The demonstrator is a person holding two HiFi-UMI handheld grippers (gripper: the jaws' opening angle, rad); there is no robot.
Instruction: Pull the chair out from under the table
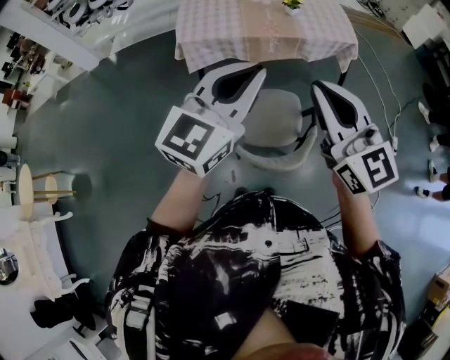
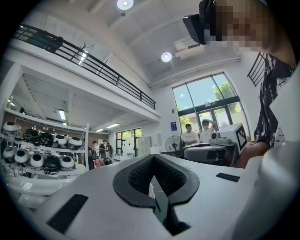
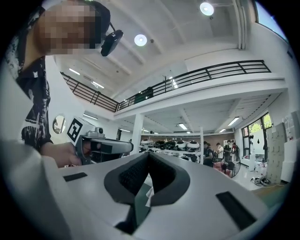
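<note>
The chair (image 1: 275, 121) has a grey seat and a curved pale backrest (image 1: 275, 160). In the head view it stands just in front of the near edge of the table (image 1: 211, 31), which wears a checked cloth. My left gripper (image 1: 247, 73) hovers over the chair's left side, and my right gripper (image 1: 320, 88) over its right side. Both are shut with nothing between the pads, and neither touches the chair. In the left gripper view the left gripper (image 2: 153, 161) points level into the room, and the right gripper view shows the right gripper (image 3: 149, 157) the same way.
A small plant (image 1: 292, 5) sits on the table. Cables (image 1: 383, 77) run over the grey floor at the right. White shelving (image 1: 35, 232) stands at the left. Racks of helmets (image 2: 37, 150) and people (image 2: 197, 133) fill the room beyond.
</note>
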